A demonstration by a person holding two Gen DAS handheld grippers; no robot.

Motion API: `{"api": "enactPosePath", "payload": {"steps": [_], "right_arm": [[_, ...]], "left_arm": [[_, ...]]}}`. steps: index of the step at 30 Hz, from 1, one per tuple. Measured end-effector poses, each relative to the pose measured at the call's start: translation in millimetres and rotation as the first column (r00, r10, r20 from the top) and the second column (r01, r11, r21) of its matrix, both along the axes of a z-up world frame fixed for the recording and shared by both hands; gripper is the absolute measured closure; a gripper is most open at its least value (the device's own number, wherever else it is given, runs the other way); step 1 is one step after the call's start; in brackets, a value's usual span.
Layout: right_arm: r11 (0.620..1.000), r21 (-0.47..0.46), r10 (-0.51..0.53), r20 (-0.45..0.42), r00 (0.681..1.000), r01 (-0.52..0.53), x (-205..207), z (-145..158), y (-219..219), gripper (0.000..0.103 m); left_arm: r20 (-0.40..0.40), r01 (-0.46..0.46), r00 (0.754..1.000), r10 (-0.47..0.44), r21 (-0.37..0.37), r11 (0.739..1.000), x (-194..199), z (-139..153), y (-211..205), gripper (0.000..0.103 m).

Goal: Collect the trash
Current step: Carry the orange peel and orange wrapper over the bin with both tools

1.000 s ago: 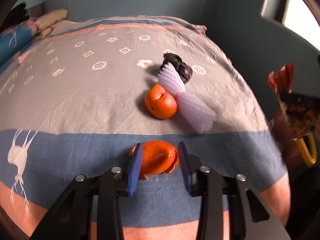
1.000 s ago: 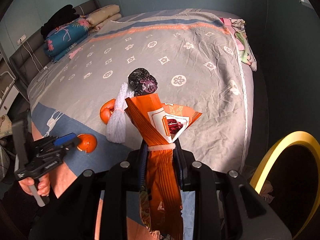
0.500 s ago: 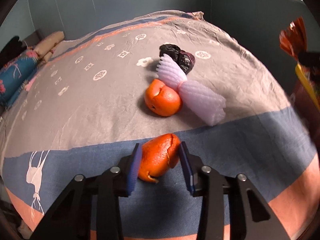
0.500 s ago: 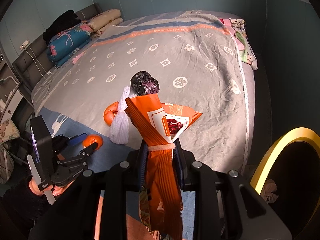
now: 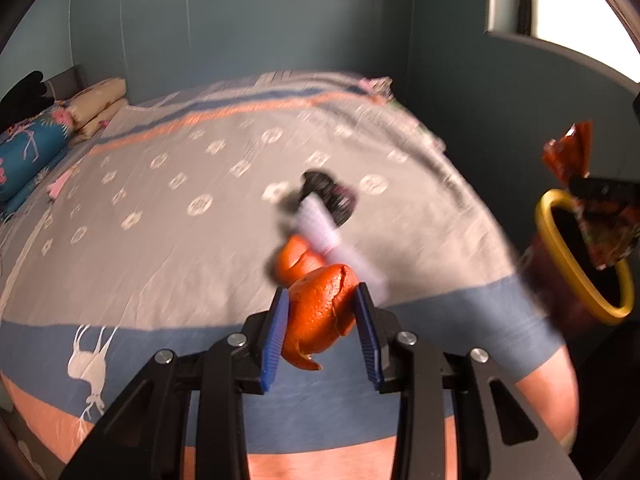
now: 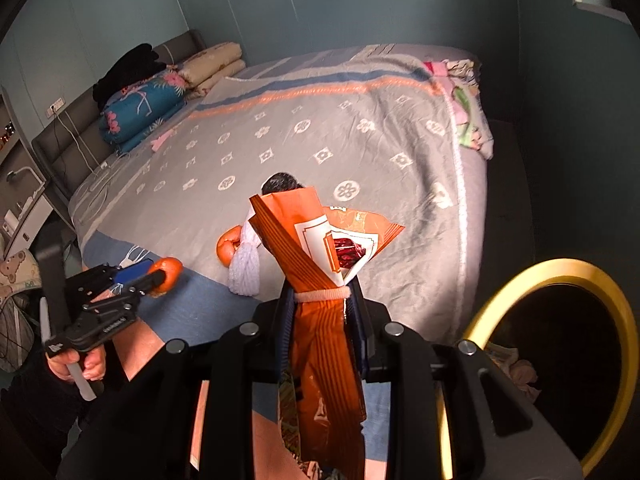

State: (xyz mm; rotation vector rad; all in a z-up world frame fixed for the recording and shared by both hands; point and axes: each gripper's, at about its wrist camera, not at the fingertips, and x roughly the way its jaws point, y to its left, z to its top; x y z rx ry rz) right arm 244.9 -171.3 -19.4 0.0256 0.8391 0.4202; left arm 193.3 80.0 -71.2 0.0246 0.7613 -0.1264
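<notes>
My left gripper [image 5: 322, 312] is shut on a piece of orange peel [image 5: 320, 312] and holds it above the bed's near edge; it also shows in the right wrist view [image 6: 160, 272]. My right gripper [image 6: 322, 300] is shut on an orange snack wrapper [image 6: 320, 264], held near a yellow-rimmed trash bin [image 6: 560, 272]. In the left wrist view the wrapper [image 5: 568, 156] hangs over the bin [image 5: 580, 280]. On the bed lie a second orange peel [image 5: 296, 260], a white foam fruit net [image 5: 332, 236] and a crumpled black bag [image 5: 328, 196].
The bed [image 6: 360, 140] has a grey patterned cover with blue and orange stripes. Folded quilts and pillows [image 6: 152, 104] lie at its head. A headboard and a shelf stand at the left. The bin stands on the floor by the bed's right corner.
My left gripper has closed on the orange peel, lifted it off the bed and swung toward the right. My right gripper has shifted slightly toward the bin with the wrapper still held.
</notes>
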Motion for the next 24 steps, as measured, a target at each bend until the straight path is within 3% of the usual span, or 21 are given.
{"api": "enactPosePath", "payload": {"steps": [10, 24], "right_arm": [[0.994, 0.004, -0.106, 0.071, 0.992, 0.106, -20.4, 30.6, -63.5, 0.078], [0.948, 0.014, -0.317, 0.078, 0.945, 0.317, -27.2, 41.3, -163.2, 0.078]], "left_arm": [[0.091, 0.150, 0.986, -0.143, -0.084, 0.985, 7.2, 41.9, -88.3, 0.071], [0.098, 0.339, 0.940, -0.327, -0.163, 0.926, 39.3, 49.4, -225.9, 0.071]]}}
